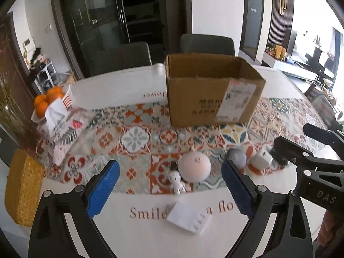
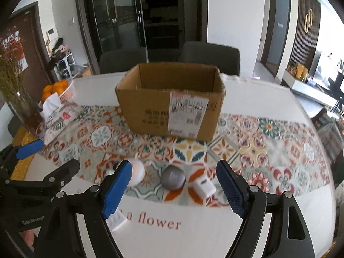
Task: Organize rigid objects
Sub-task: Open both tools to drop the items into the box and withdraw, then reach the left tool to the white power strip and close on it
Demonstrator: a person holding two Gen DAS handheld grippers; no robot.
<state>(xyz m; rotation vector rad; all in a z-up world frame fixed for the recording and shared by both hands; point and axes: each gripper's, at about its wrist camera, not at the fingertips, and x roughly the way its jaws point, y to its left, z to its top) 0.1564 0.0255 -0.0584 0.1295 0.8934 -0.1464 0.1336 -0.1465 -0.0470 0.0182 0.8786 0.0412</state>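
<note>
An open cardboard box (image 1: 212,92) stands on the patterned runner; it also shows in the right wrist view (image 2: 172,105). In front of it lie a pale pink round speaker (image 1: 194,166), a grey round speaker (image 1: 237,158), a white charger cube (image 1: 261,161), a small white plug (image 1: 177,181) and a flat white card (image 1: 189,217). My left gripper (image 1: 171,190) is open and empty, above the pink speaker and card. My right gripper (image 2: 174,190) is open and empty, over the grey speaker (image 2: 173,178) and the charger cube (image 2: 203,188).
A basket of oranges (image 1: 52,100), a tissue pack (image 1: 62,129), a yellow box (image 1: 22,187) and a vase of dried flowers (image 2: 13,81) stand at the left. Two grey chairs (image 2: 211,57) stand behind the white table (image 1: 129,86).
</note>
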